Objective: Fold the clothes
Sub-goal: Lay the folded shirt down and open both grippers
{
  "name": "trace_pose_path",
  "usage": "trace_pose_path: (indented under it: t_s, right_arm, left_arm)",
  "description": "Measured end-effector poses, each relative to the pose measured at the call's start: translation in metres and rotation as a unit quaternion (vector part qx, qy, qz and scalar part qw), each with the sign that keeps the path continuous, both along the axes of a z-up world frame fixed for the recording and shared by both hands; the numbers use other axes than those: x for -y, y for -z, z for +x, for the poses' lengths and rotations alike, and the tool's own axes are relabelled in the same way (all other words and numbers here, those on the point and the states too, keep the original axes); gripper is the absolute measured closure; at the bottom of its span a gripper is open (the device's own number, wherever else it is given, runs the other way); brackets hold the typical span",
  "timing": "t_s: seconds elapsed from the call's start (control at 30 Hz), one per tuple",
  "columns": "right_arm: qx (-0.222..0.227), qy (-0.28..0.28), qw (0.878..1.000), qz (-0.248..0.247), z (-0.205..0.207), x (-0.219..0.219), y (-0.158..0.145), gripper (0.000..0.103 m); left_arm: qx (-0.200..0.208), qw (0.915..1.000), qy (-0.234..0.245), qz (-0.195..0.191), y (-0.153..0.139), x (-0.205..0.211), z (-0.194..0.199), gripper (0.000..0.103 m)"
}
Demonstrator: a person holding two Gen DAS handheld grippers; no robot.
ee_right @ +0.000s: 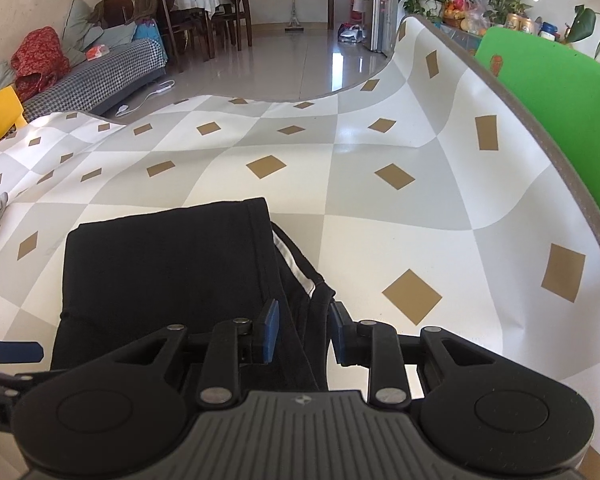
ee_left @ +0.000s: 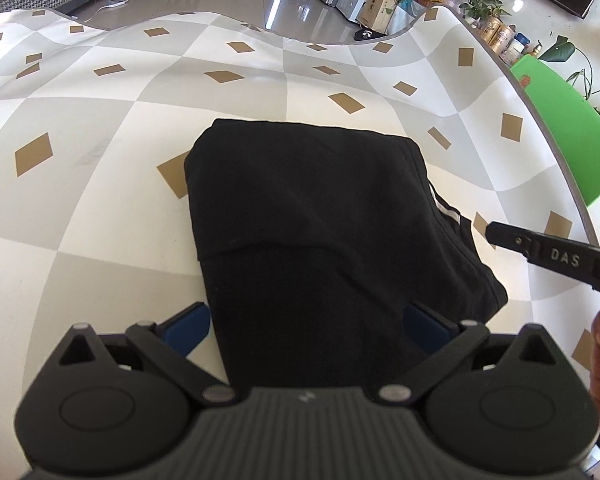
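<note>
Late folding step: black garment (ee_left: 300, 220) lies compactly folded on the worktop (ee_left: 100, 200); left gripper (ee_left: 304, 320) open wide astride it, right gripper (ee_right: 304, 332) part-open, unclamped, around its right edge (ee_right: 300, 280); next, likely squaring or releasing.

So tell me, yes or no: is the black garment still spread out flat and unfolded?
No, the black garment lies folded into a compact block on the checked table cover.

Bright daylight, both views sharp. Glare streaks on glossy floor (ee_right: 340, 60) upper centre. Strong fisheye bending at edges; black garment (ee_left: 312, 240) loses detail.
</note>
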State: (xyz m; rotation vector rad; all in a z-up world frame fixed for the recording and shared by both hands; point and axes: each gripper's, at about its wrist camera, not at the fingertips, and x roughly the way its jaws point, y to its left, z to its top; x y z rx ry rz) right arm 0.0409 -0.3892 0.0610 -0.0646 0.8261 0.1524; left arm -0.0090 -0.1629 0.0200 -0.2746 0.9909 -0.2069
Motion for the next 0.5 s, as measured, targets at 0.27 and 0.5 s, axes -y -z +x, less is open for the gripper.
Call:
trace_pose_path:
  t_s: [0.27, 0.5]
  right_arm:
    - [-0.039, -0.013, 0.999, -0.016, 0.015, -0.01, 0.028, 0.076]
    - [-0.06, -0.025, 0.998, -0.012, 0.013, -0.016, 0.038, 0.074]
  left_arm:
    - [-0.004, 0.9997, 0.022, 0.007, 0.017, 0.01, -0.003, 0.0]
    - [0.002, 0.9996, 0.02, 0.018, 0.023, -0.001, -0.001, 0.0]
